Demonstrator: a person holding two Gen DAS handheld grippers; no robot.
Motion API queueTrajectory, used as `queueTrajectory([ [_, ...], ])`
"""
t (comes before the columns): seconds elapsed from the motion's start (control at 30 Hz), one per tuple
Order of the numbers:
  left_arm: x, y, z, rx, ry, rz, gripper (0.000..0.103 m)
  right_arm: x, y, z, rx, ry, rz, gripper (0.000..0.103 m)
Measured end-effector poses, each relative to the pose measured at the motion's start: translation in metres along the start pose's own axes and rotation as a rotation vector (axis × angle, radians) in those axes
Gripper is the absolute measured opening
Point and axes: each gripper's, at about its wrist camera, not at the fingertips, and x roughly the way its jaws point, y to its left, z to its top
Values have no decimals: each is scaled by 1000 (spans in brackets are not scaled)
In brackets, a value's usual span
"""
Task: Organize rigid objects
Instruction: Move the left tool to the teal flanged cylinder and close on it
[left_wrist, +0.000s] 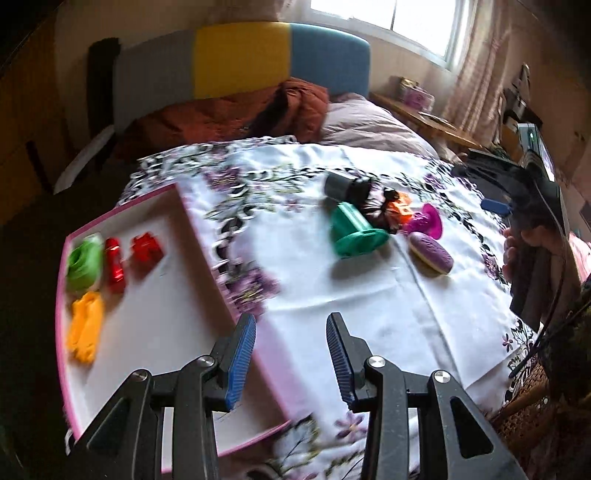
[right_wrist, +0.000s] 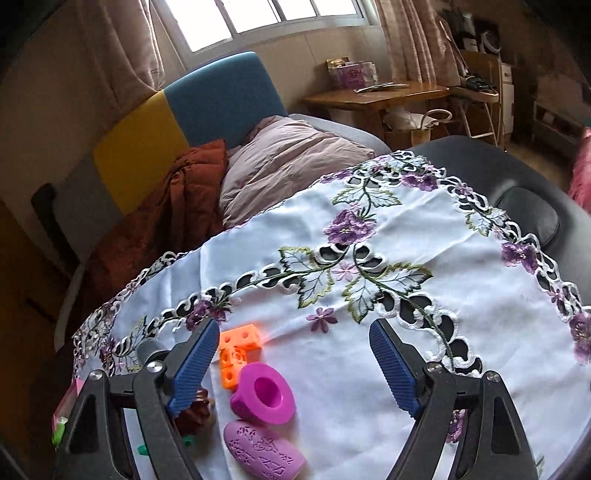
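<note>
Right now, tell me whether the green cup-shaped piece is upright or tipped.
Tipped. The green piece lies on its side on the tablecloth, flared rim facing the camera.

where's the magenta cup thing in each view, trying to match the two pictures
Left wrist view: the magenta cup lies right of centre on the embroidered cloth, beside the orange block.
Right wrist view: it sits low and left of centre, just inside the right gripper.
Shared landmark: the purple oval piece lies right next to it in both.

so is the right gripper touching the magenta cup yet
Apart. In the right wrist view the right gripper stands open, and white cloth shows between each of its jaws and the magenta cup.
</note>
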Motion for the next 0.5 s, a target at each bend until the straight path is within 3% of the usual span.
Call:
queueTrajectory([
  [0.4,48,-31,33,-13,63,-70,46,-1,-12,3,88,20,30,87],
  [0.5,62,-37,51,-24,66,-80,53,0,-11,3,90,29,37,87],
])
